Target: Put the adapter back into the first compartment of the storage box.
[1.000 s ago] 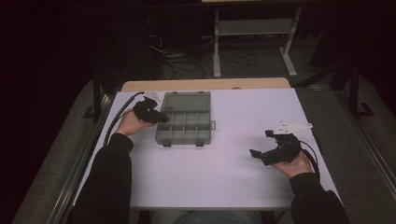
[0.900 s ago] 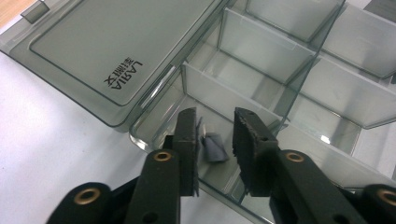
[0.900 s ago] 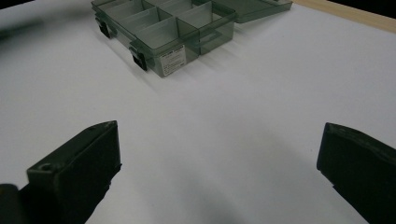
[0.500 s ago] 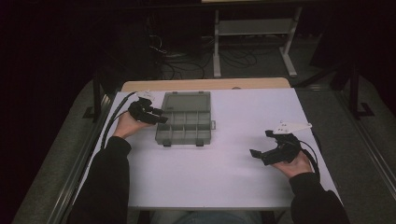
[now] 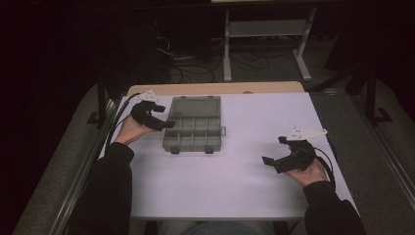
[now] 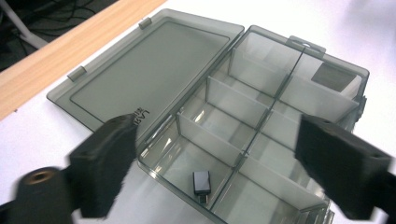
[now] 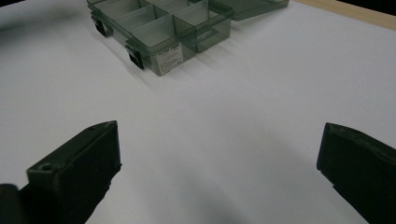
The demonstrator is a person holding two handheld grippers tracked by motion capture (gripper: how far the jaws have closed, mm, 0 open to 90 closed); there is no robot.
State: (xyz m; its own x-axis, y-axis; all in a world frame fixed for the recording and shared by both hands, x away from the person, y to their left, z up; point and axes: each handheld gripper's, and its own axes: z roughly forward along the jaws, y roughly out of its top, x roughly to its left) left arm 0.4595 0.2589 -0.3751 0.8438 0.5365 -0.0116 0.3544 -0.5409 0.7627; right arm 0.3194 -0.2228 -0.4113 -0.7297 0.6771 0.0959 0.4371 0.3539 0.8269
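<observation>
My left gripper [image 5: 164, 122] hangs over the left edge of the grey compartment box [image 5: 195, 129], which lies with its lid [image 6: 144, 77] flat open on the white table [image 5: 235, 186] toward the far left; my jaws stand wide apart with nothing between them, and in the left gripper view a small black piece [image 6: 201, 182] lies in the compartment nearest me, just below and between them. My right gripper [image 5: 272, 162] sits low over bare table at the right, well apart from the box, its jaws spread wide too and holding nothing; in the right gripper view the box's front wall carries a white label [image 7: 169, 58] beside black latches [image 7: 135, 59].
</observation>
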